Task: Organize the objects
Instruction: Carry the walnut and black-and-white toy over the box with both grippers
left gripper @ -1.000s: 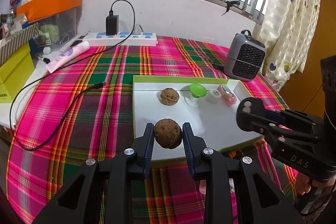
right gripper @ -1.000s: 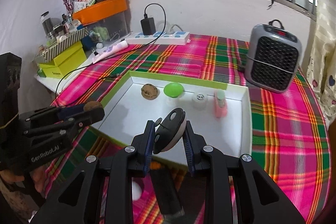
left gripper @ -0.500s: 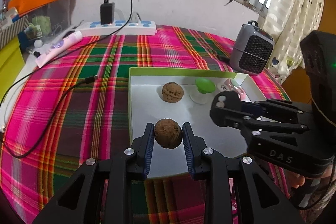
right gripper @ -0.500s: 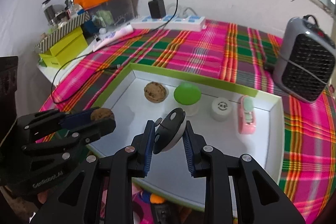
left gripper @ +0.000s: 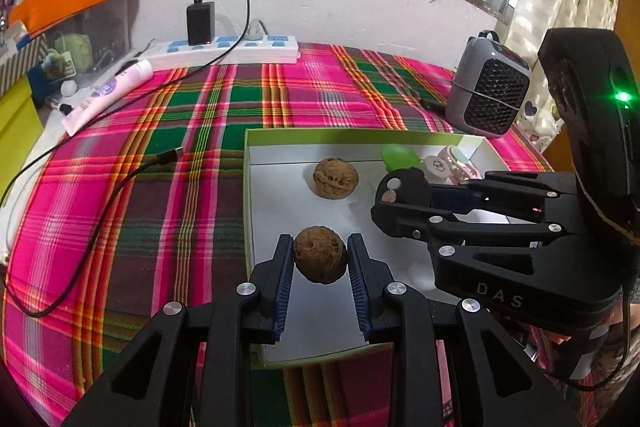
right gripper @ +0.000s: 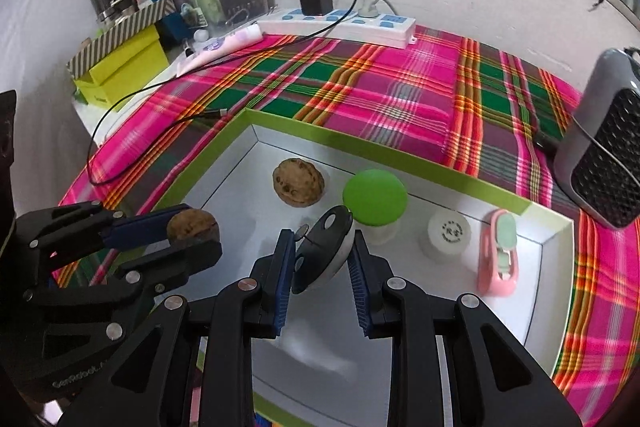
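both grippers have advanced over the tray [right gripper: 460, 179]. left gripper [left gripper: 320, 261] pinches a walnut [left gripper: 320, 259] short of the tray's resting walnut [left gripper: 335, 178]; right gripper [right gripper: 322, 261] pinches a black-and-white disc [right gripper: 324, 253]. release looks imminent.

Black gripper [left gripper: 320, 267], blue-ribbed pads [left gripper: 285, 279]

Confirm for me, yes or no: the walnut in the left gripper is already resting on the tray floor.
No: the walnut is pinched between the left gripper fingers, held above the white tray.
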The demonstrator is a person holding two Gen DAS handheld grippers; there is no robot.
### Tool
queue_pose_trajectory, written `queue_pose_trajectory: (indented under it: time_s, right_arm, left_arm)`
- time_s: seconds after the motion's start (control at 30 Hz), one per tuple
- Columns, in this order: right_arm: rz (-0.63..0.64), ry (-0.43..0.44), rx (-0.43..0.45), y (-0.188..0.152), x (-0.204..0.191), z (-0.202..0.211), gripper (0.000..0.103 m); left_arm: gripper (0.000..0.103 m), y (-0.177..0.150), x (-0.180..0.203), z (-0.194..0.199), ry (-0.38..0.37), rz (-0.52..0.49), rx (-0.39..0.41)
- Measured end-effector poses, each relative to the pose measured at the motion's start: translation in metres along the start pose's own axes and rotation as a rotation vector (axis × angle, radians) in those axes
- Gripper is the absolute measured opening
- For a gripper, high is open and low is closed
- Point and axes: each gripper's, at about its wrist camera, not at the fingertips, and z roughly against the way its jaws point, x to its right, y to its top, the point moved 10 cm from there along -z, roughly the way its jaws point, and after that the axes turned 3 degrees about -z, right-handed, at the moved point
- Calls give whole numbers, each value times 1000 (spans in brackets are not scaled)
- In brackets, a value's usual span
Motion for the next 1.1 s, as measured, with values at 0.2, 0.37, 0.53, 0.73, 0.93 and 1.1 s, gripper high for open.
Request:
queue_pose_trajectory:
  time_s: [0.2, 0.37, 0.53, 0.73, 0.93, 1.1]
  right_arm:
    - [38, -27, -2, 2, 0, -4, 28]
    - [71, -53, 10, 6, 0, -6, 28]
    - [89, -74, 3, 8, 2, -11, 28]
    - [77, -73, 7, 11, 4, -14, 28]
    - [88, -82, 3, 10, 5, -15, 28]
    - [85, -74, 5, 9, 4, -14, 28]
  left_arm:
    - [25, 2, 1, -3, 18, -18, 2]
    - [25, 3, 0, -4, 22, -22, 4]
    - [25, 4, 3, -7, 25, -40, 3]
    - [25, 6, 2, -9, 31, -45, 5]
    - [25, 6, 3, -9, 34, -49, 6]
    - [25, 5, 3, -10, 35, -50, 6]
